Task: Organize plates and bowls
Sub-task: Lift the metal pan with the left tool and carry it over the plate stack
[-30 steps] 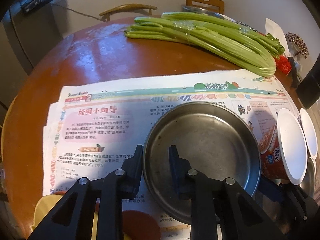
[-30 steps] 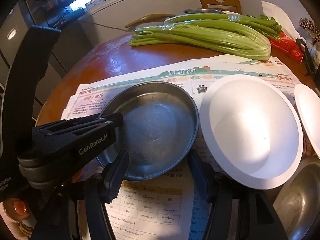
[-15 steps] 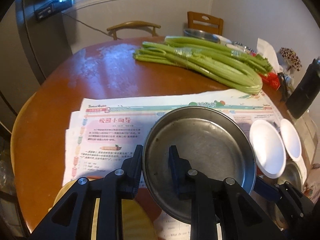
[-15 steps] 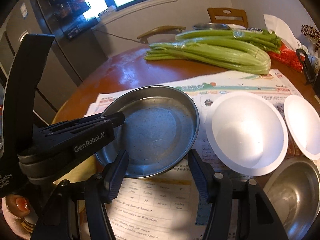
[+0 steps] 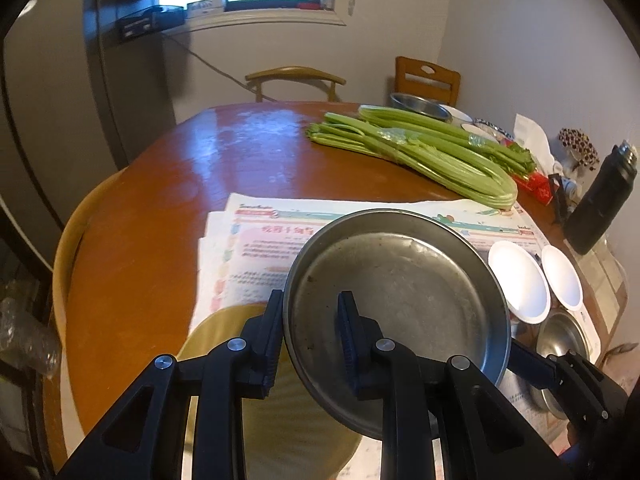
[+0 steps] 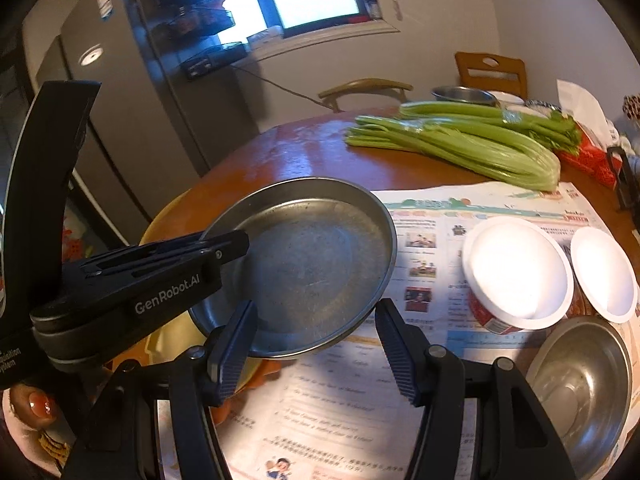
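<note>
Both claws angled downward: left claw (image 5: 310,334) and right claw (image 6: 316,346) clamped on steel pan (image 5: 400,296) rim.

A round wooden surface (image 5: 168,208) carries newspaper (image 6: 500,208), celery (image 5: 424,152), and a dark bottle (image 5: 600,204).

A newspaper (image 6: 500,380) lies spread on the near part of the table (image 5: 168,208). Above its left part a metal pan (image 5: 400,300) is held off the paper: the left tongs (image 5: 310,344) clamp its near-left rim, and the right tongs (image 6: 316,344) span its near edge. To the pan's right two cups (image 6: 516,276) stand side by side on the paper, with a metal bowl (image 6: 580,384) in front of them. Behind the paper lies celery (image 5: 420,152), and behind that another bowl (image 5: 420,105). A bottle (image 5: 600,204) stands at the far right. Two chairs (image 5: 294,80) stand behind the table.
</note>
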`<state>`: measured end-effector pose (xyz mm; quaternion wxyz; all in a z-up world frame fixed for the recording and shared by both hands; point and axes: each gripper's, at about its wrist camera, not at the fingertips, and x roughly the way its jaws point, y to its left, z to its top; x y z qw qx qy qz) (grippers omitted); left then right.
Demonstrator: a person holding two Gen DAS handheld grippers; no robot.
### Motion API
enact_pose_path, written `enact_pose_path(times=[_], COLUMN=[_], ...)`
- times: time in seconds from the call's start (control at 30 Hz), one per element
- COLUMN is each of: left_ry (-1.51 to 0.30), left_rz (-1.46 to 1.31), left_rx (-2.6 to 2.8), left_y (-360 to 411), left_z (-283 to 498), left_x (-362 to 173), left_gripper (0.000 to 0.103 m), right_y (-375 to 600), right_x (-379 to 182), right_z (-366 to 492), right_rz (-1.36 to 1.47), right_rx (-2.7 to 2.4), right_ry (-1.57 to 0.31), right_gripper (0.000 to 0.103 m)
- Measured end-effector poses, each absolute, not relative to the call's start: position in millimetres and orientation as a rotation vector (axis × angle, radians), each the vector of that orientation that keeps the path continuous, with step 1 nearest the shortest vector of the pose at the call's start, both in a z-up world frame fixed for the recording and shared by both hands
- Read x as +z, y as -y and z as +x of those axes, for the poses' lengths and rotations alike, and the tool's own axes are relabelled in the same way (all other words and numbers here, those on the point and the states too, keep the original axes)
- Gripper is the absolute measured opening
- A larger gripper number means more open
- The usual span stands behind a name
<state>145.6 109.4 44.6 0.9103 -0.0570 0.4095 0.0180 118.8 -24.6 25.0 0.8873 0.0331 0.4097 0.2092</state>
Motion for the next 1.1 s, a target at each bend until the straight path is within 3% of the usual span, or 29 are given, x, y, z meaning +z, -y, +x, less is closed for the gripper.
enact_pose_path(times=[1.1], left_ry=[-0.897], left_rz=[-0.226], left_rx=[0.12], left_y=[-167], left_z=[97], left_x=[-6], left_gripper=[0.027], right_y=[-39], right_x=[2], right_z=[83], right_rz=[-0.105], right_rx=[0.537], right_ry=[-0.907], right_gripper=[0.062])
